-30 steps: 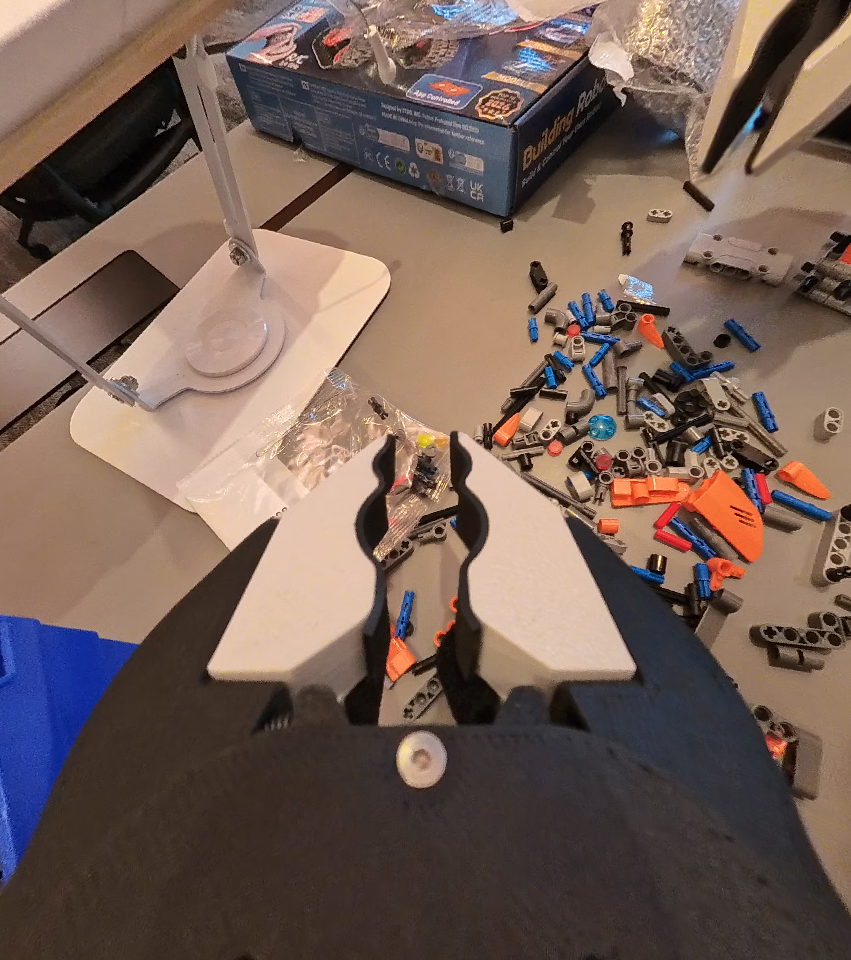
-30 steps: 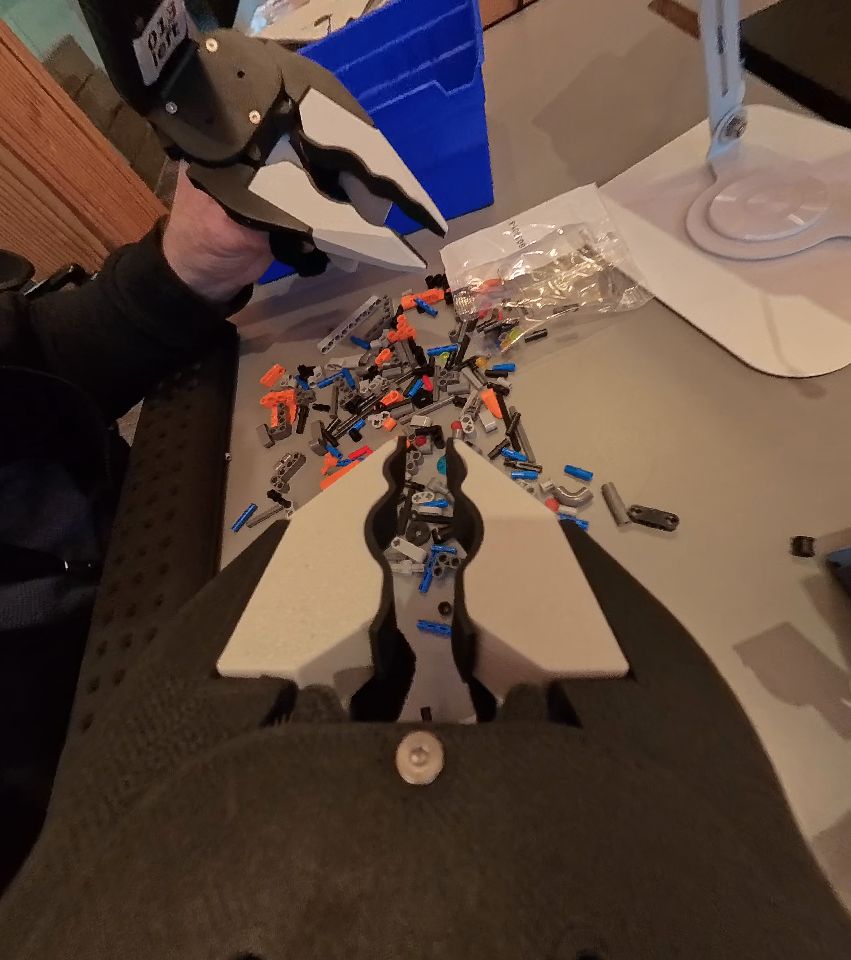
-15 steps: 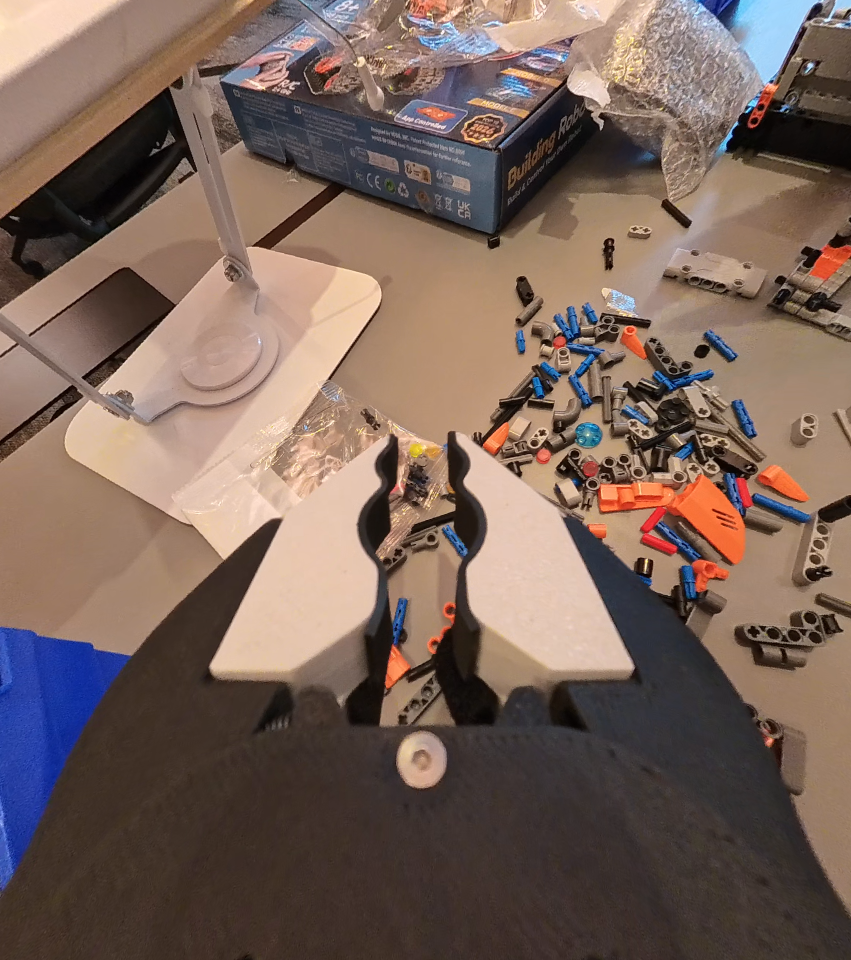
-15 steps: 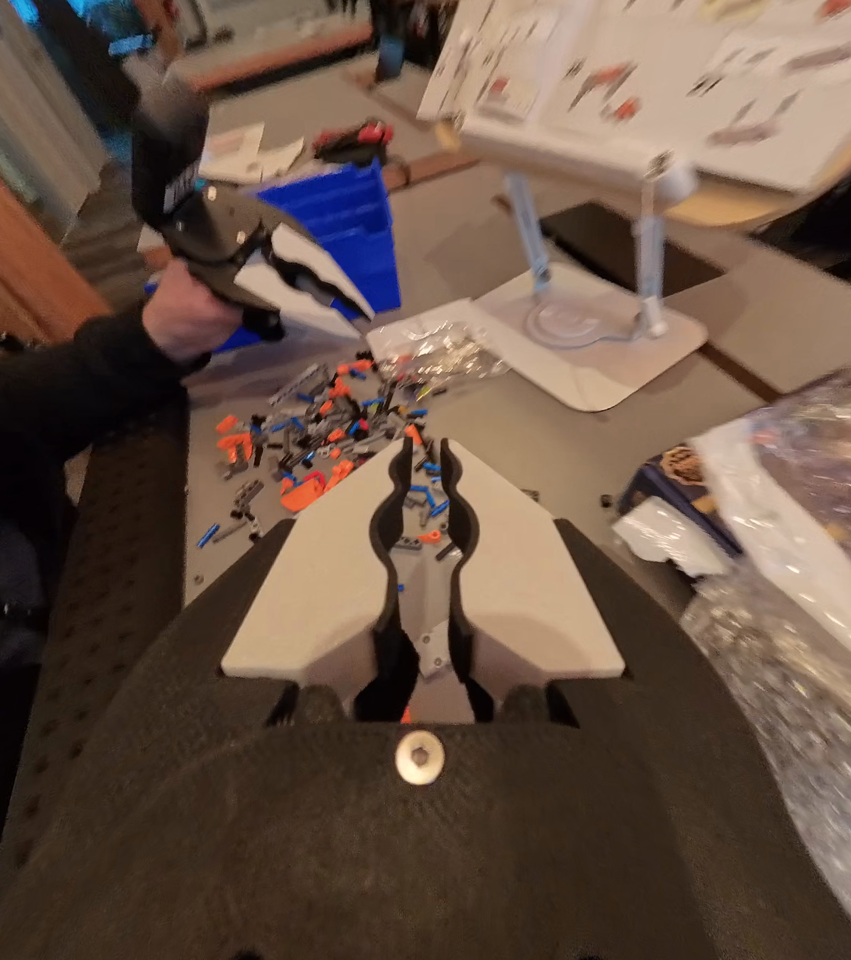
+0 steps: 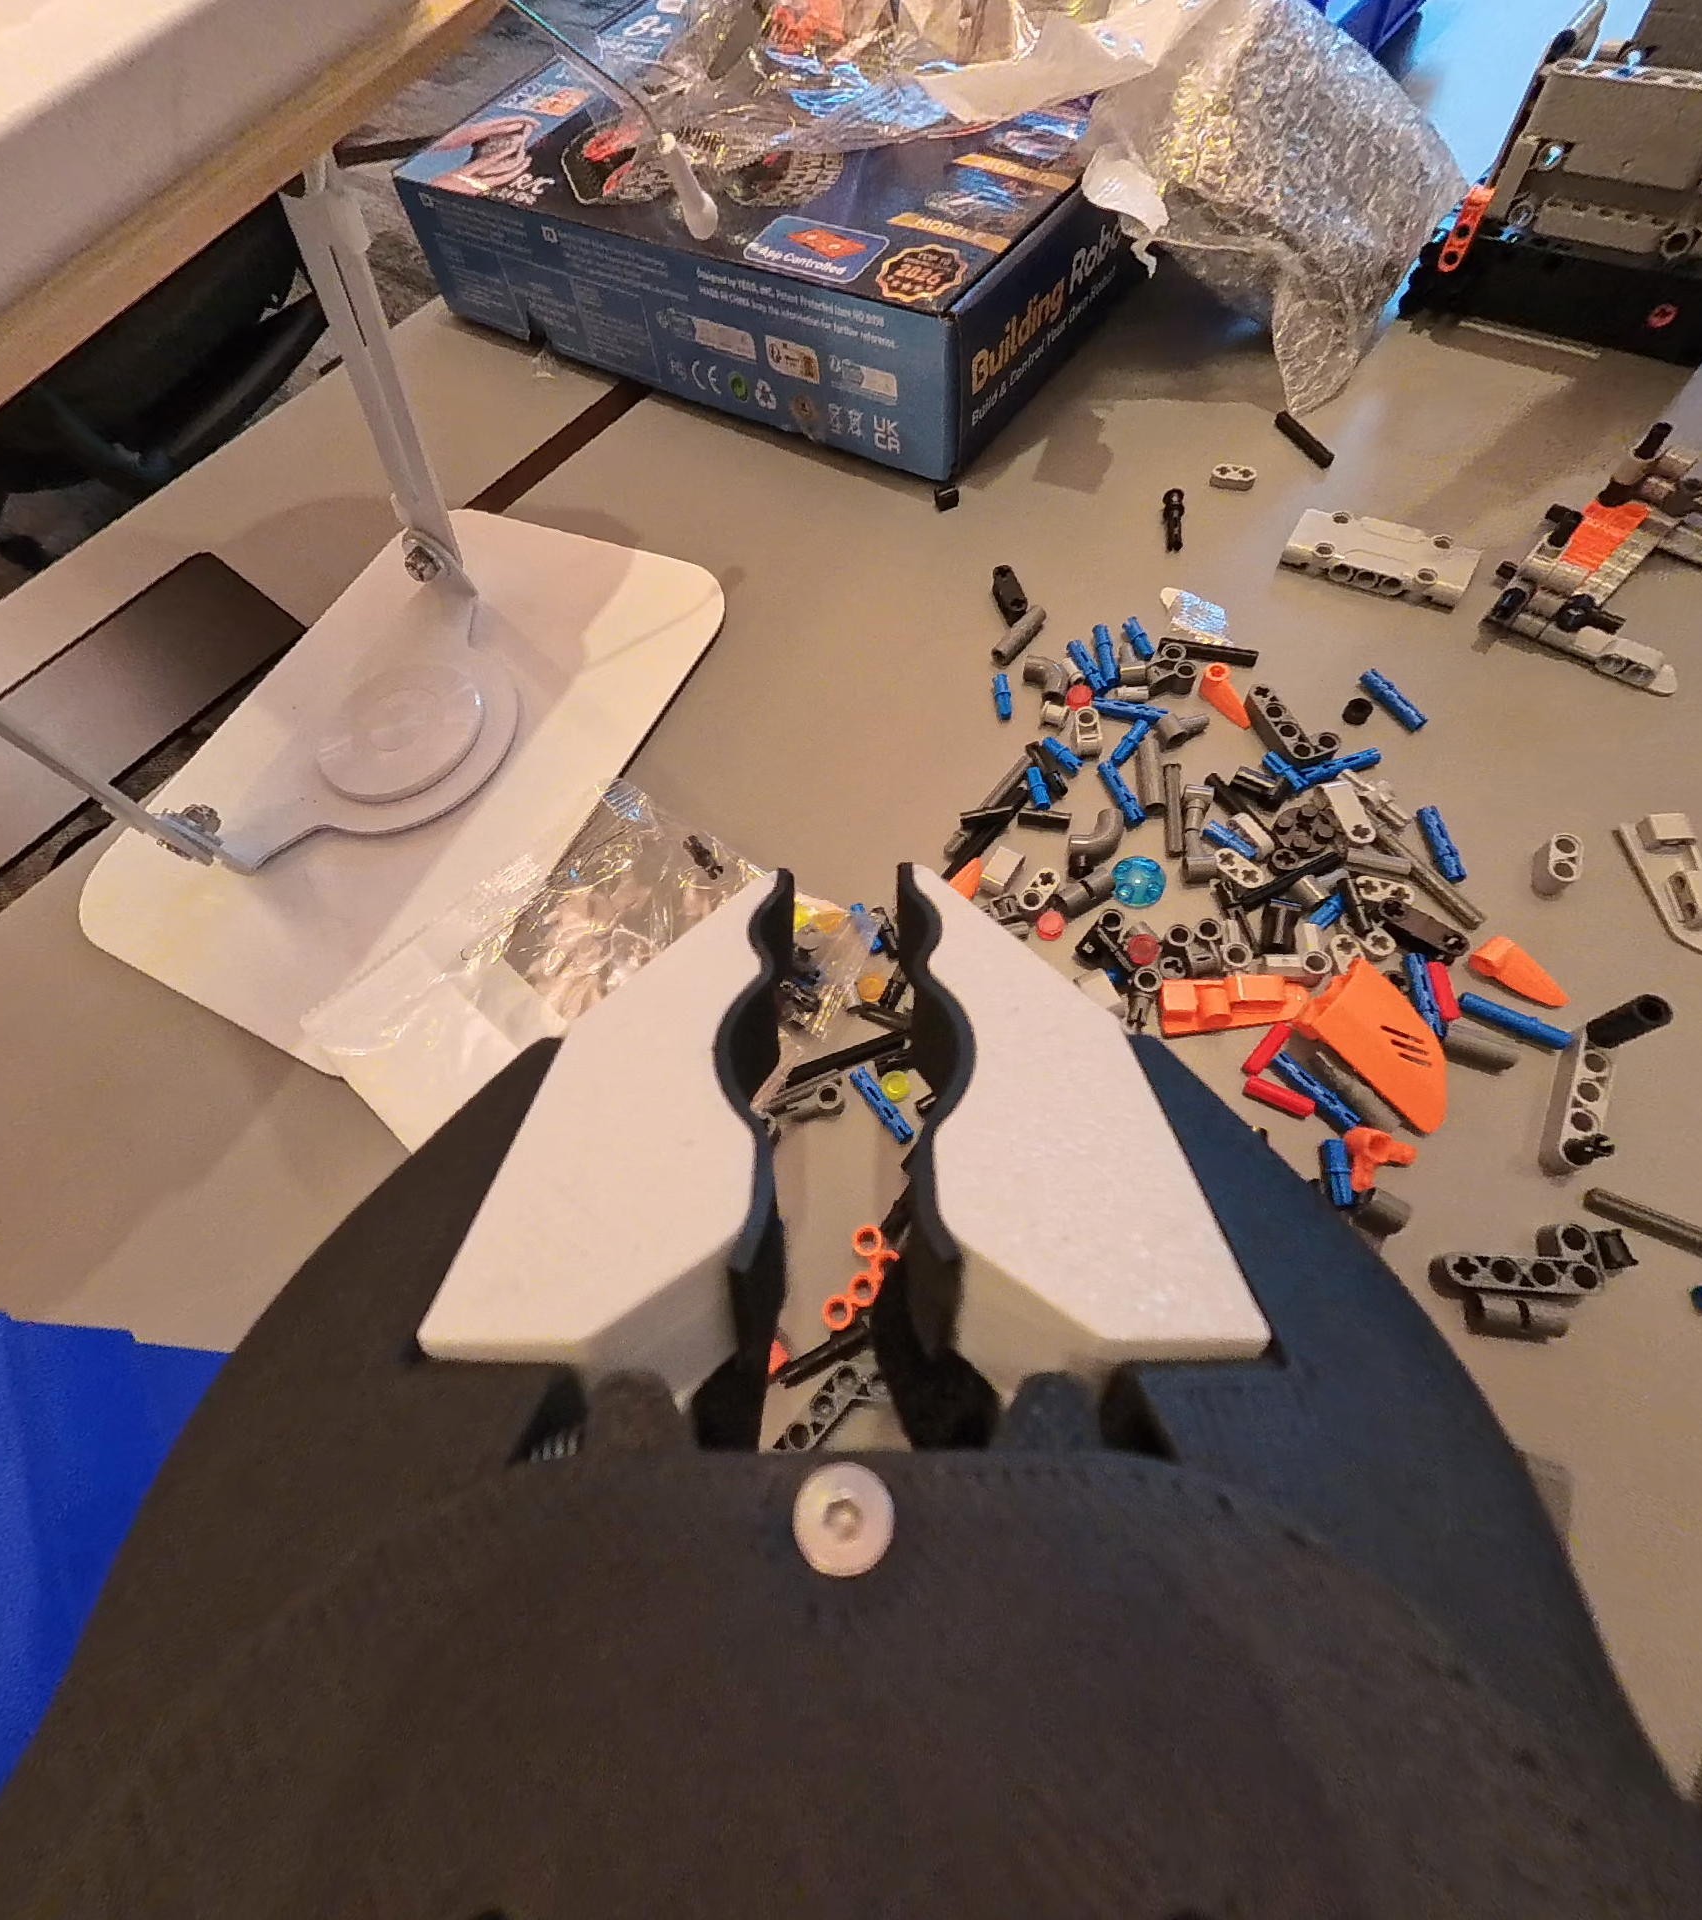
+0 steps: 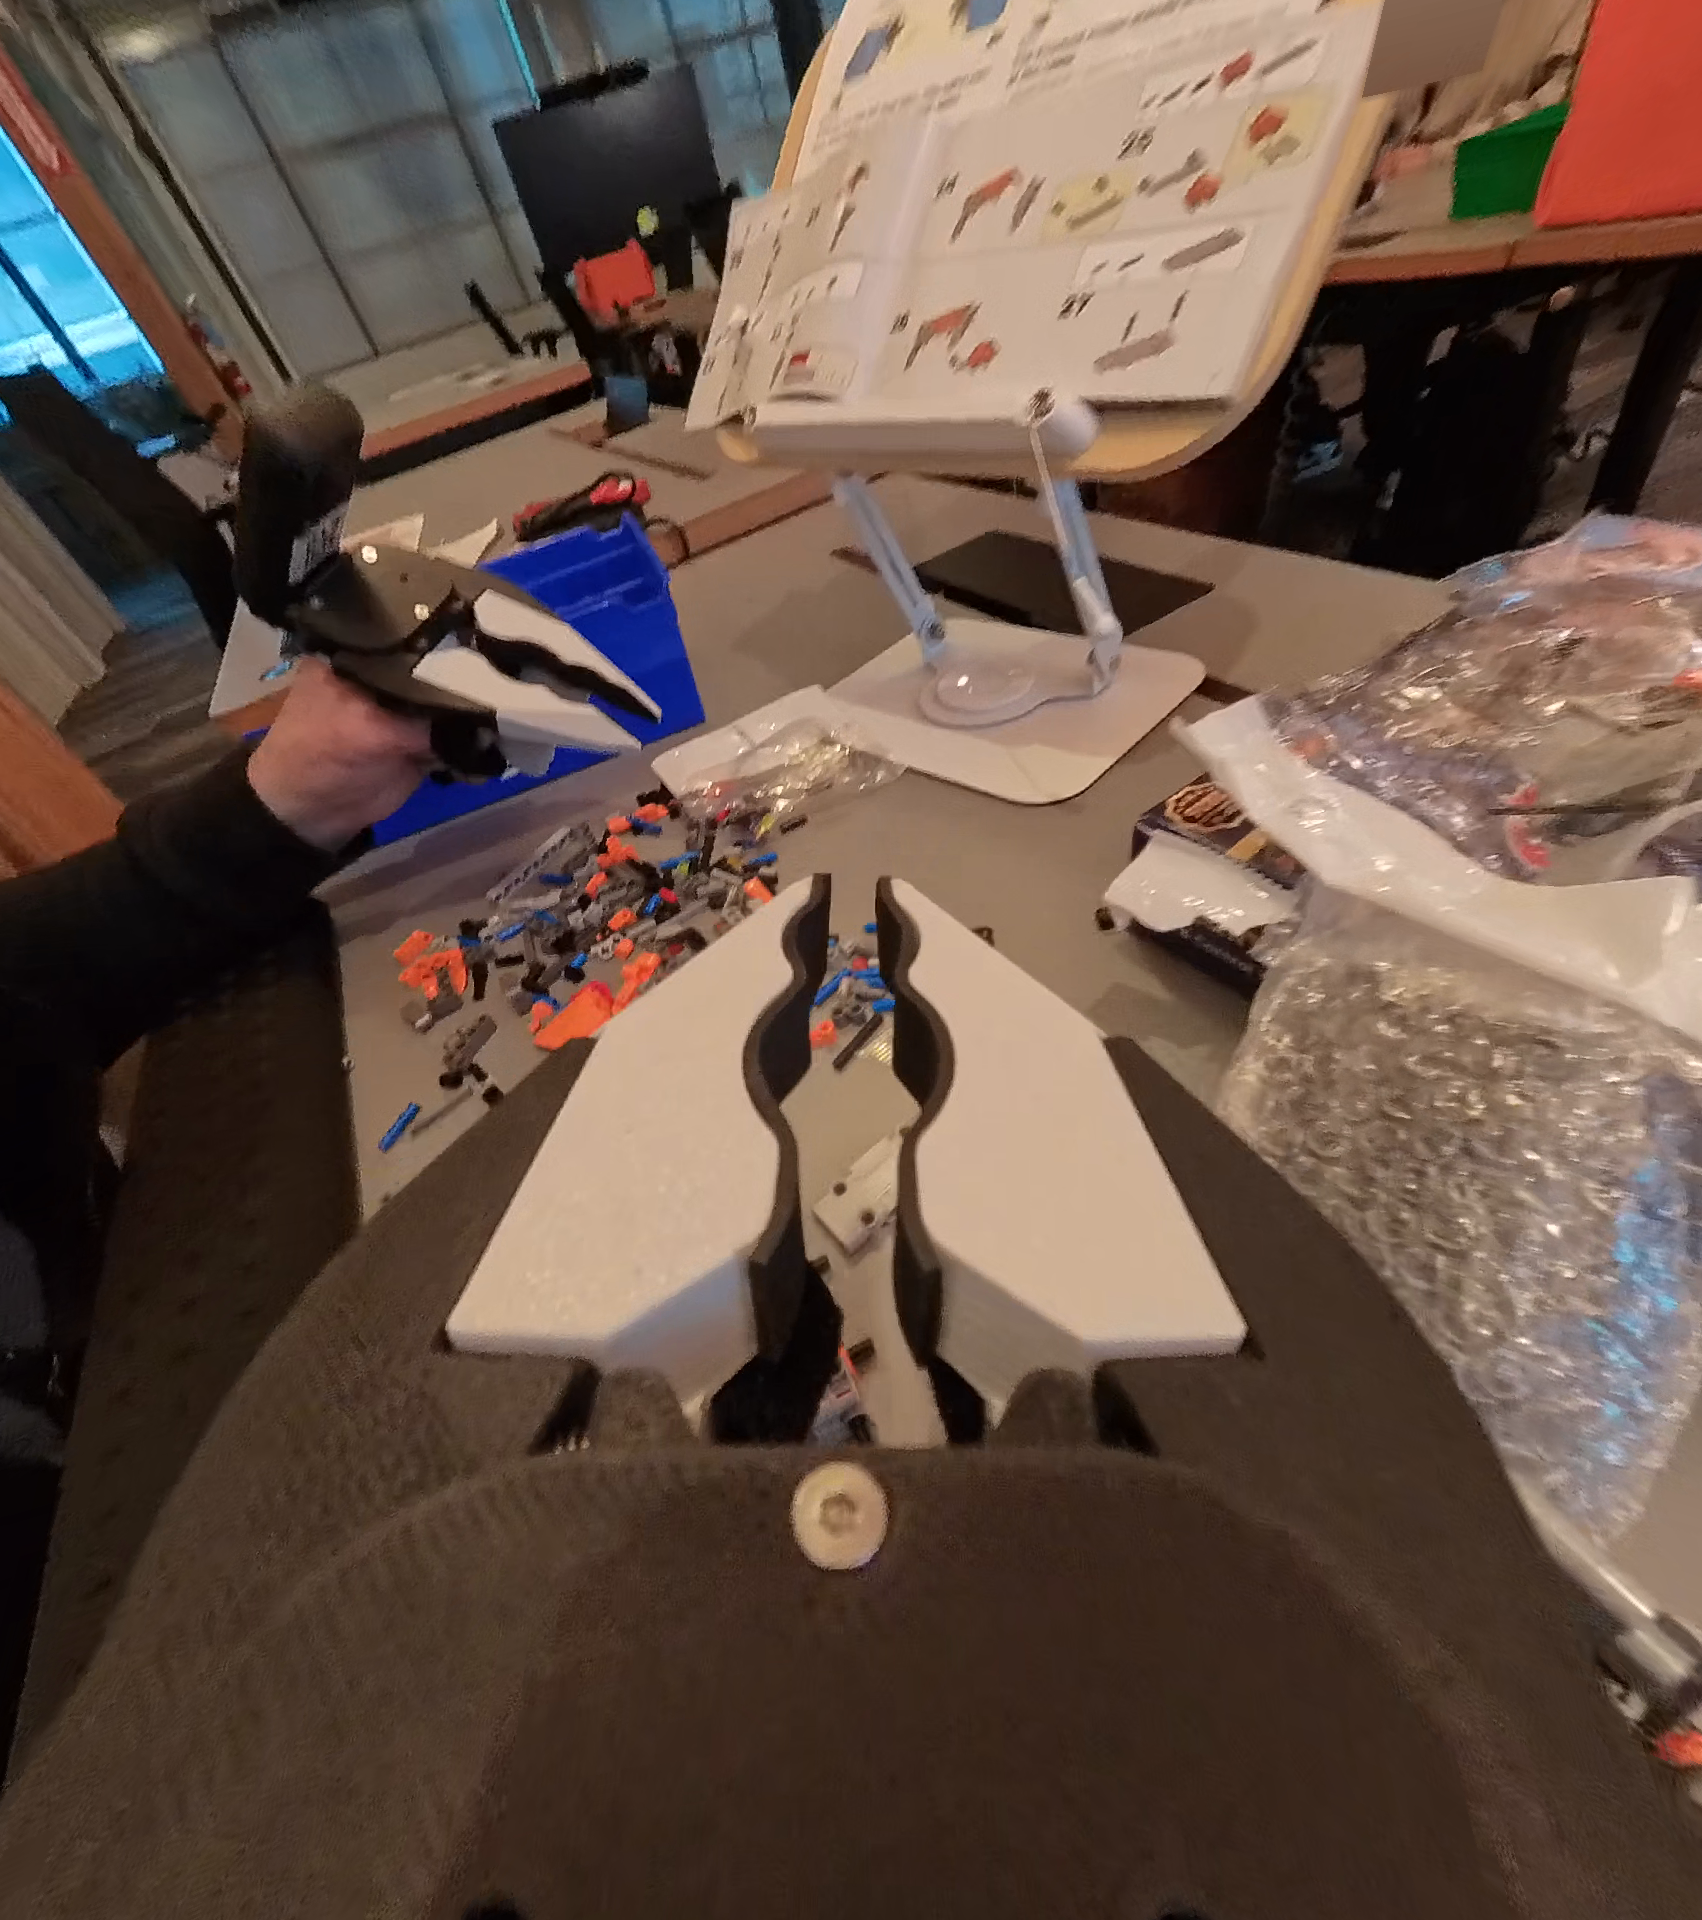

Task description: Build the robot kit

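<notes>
The left gripper hangs over the near edge of a scatter of small building pieces on the grey tabletop, its jaws parted by a narrow gap with nothing between them; a clear bag of parts lies just beside its tips. The right gripper is raised and level, jaws likewise slightly apart and empty, pointing toward an open instruction booklet on a white stand. As a judgement, building is partly done: a grey and black assembly stands at the far edge, and a smaller grey and orange sub-assembly lies near the pile. Most pieces lie loose and unsorted, beside a blue box and bubble wrap
</notes>
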{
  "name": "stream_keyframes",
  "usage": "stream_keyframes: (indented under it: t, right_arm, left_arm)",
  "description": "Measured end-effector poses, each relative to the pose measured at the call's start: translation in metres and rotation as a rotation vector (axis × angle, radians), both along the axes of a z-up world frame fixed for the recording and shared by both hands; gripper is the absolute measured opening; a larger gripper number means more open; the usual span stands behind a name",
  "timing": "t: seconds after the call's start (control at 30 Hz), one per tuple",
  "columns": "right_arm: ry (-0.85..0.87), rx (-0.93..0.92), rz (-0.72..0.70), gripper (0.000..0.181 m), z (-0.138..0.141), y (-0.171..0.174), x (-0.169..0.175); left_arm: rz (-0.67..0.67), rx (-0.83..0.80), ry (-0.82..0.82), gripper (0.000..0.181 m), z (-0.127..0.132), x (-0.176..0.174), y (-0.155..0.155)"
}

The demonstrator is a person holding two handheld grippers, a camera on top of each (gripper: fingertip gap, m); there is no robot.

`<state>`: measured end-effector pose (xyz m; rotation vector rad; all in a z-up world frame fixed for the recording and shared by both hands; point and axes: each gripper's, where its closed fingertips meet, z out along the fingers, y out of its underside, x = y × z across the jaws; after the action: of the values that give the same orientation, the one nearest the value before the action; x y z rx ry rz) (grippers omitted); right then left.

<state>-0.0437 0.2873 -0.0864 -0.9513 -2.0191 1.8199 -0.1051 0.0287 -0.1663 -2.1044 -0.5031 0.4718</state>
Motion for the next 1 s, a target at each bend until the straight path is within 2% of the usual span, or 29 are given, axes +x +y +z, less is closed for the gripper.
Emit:
stream_keyframes:
  t: [0.4, 0.57, 0.77, 1.0]
  right_arm:
    - [-0.072, 0.269, 0.282, 0.007, -0.060, -0.104, 0.035]
    - [-0.105, 0.284, 0.403, 0.009, -0.071, -0.133, 0.051]
    - [-0.139, 0.452, 0.583, 0.014, -0.107, -0.170, 0.082]
    - [-0.170, 0.637, 0.651, 0.012, -0.147, -0.188, 0.095]
  left_arm:
    - [-0.024, 0.005, -0.015, 0.016, -0.002, 0.003, 0.004]
    - [-0.034, 0.013, -0.020, 0.017, -0.002, 0.005, 0.005]
    - [-0.047, 0.013, -0.025, 0.017, -0.002, 0.008, 0.007]
    - [-0.056, 0.015, -0.028, 0.017, -0.002, 0.009, 0.008]
